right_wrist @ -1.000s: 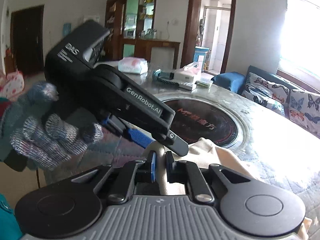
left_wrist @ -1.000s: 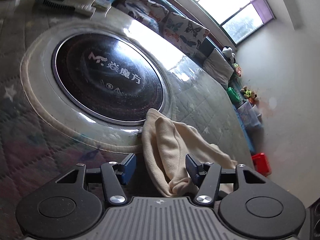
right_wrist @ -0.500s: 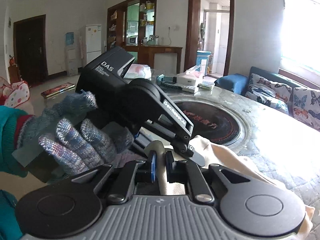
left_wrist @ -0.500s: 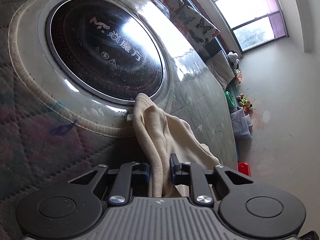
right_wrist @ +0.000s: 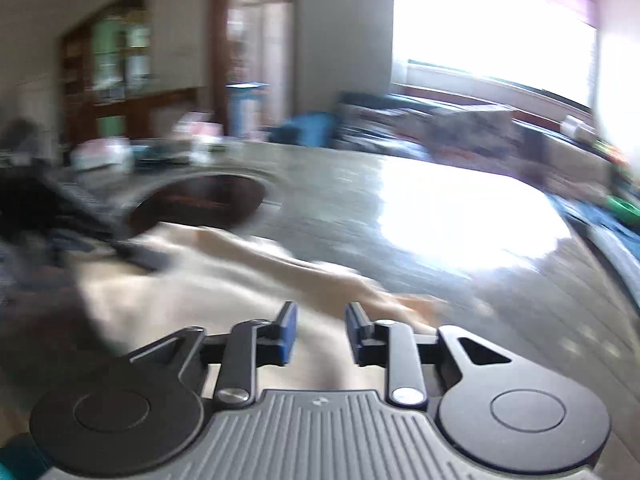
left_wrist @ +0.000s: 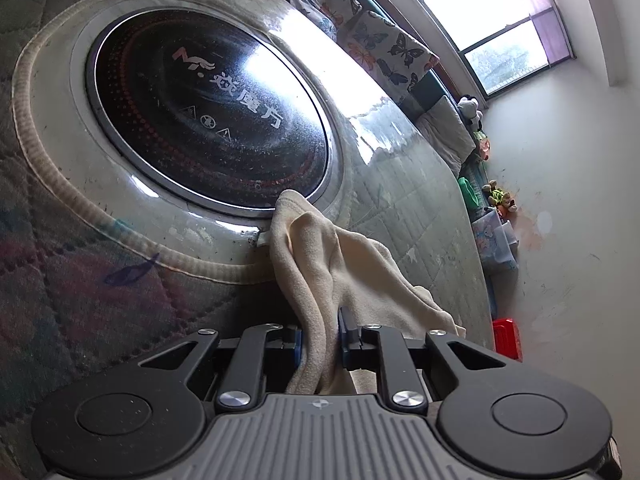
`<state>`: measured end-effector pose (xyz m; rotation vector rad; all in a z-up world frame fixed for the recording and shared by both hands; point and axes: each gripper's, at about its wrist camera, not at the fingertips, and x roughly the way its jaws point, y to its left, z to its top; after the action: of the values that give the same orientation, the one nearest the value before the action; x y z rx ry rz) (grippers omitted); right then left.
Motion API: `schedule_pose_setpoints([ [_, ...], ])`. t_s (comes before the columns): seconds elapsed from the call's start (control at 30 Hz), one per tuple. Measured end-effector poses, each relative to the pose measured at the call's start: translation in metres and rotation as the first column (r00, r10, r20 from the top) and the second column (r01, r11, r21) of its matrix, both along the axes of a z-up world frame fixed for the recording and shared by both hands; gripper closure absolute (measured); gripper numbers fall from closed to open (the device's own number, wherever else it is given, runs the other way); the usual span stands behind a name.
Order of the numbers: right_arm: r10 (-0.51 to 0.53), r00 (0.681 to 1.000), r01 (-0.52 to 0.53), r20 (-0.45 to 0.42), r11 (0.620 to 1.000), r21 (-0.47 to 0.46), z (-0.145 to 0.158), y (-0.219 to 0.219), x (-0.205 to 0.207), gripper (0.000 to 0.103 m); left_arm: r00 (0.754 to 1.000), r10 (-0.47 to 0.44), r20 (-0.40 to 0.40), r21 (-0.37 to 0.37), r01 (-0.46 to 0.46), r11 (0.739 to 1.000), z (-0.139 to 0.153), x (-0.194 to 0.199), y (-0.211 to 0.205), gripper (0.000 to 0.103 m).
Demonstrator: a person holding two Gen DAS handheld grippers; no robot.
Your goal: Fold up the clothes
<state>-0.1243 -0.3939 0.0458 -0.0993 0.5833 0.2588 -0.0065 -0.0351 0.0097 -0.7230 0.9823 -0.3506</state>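
The left hand-held gripper (left_wrist: 320,334) pinches the cream garment (left_wrist: 316,264), which stretches ahead toward the bench's round black hotplate (left_wrist: 208,108), while the right hand-held gripper (right_wrist: 320,332), just opening, hovers empty over it.

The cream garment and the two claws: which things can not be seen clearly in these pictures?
- Cream garment, left wrist view: its lower part is hidden behind the left claw, which is shut on a fold of it; its type cannot be told.
- Right wrist view: motion blur smears the garment and the table. The right claw has just been opening; its pads press nothing.
- The items at the table's far edge are too blurred to name.
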Motion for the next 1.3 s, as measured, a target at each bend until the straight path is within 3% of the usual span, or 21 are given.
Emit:
schedule_pose_setpoints([
  [0.17, -0.148, 0.988, 0.15, -0.043, 0.988, 0.045, -0.019, -0.04, 0.01, 0.069, 1.0, -0.015, 0.027, 0.058, 0.014, 0.998, 0.006, -0.001, -0.008, 0.085],
  [0.3, -0.176, 0.98, 0.188, -0.094, 0.973, 0.132, -0.033, -0.052, 0.018, 0.066, 0.998, -0.027, 0.049, 0.107, 0.022, 0.994, 0.011, -0.001, -0.015, 0.085],
  [0.43, -0.179, 0.977, 0.201, -0.119, 0.956, 0.212, -0.036, -0.065, 0.016, 0.076, 0.996, -0.043, 0.084, 0.167, 0.028, 0.986, 0.019, -0.005, -0.022, 0.085],
  [0.53, -0.18, 0.977, 0.204, -0.116, 0.947, 0.249, -0.034, -0.067, 0.01, 0.092, 0.989, -0.07, 0.127, 0.21, 0.042, 0.977, 0.03, -0.008, -0.032, 0.086],
  [0.63, -0.184, 0.979, 0.203, -0.09, 0.935, 0.291, -0.026, -0.075, 0.002, 0.094, 0.975, -0.114, 0.189, 0.262, 0.061, 0.963, 0.046, -0.011, -0.05, 0.087],
  [0.87, -0.216, 0.976, 0.204, 0.013, 0.94, 0.273, 0.005, -0.091, -0.01, 0.095, 0.938, -0.21, 0.276, 0.31, 0.12, 0.943, 0.072, -0.003, -0.097, 0.088],
  [1.3, -0.385, 0.916, 0.367, 0.115, 0.918, 0.152, 0.043, -0.156, 0.006, 0.095, 0.889, -0.335, 0.311, 0.304, 0.24, 0.922, 0.08, 0.039, -0.201, 0.088],
])
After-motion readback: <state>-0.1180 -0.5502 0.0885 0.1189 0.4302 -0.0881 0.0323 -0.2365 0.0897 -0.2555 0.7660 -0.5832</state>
